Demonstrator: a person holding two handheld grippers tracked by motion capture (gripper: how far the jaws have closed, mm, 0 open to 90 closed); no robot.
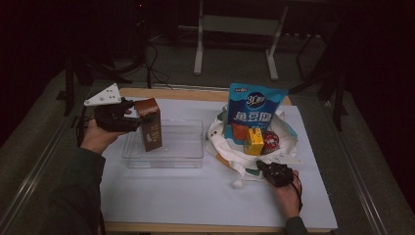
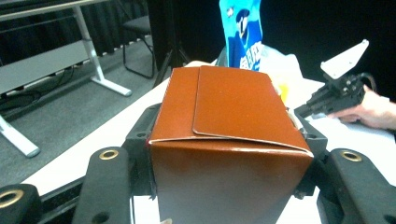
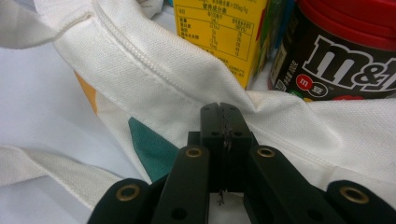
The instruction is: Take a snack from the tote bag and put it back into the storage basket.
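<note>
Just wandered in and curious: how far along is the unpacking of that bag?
Early. The left gripper holds a brown carton over the clear tray, not yet released. The right gripper pinches the white bag. The blue pouch, yellow box and candy jar remain inside.

snack bag (image 1: 255, 108): blue, upright behind the other groceries
yellow carton (image 1: 254, 142): right beside the m&m's jar (image 1: 269, 141)
clear tray (image 1: 181, 147): on the white table (image 1: 205, 196)

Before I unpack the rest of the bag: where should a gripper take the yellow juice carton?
Probably the yellow juice carton by its upper part, coming from above: it stands upright in the white tote bag, with flat sides, and the bag's cloth and the red-lidded jar crowd its lower half.
</note>
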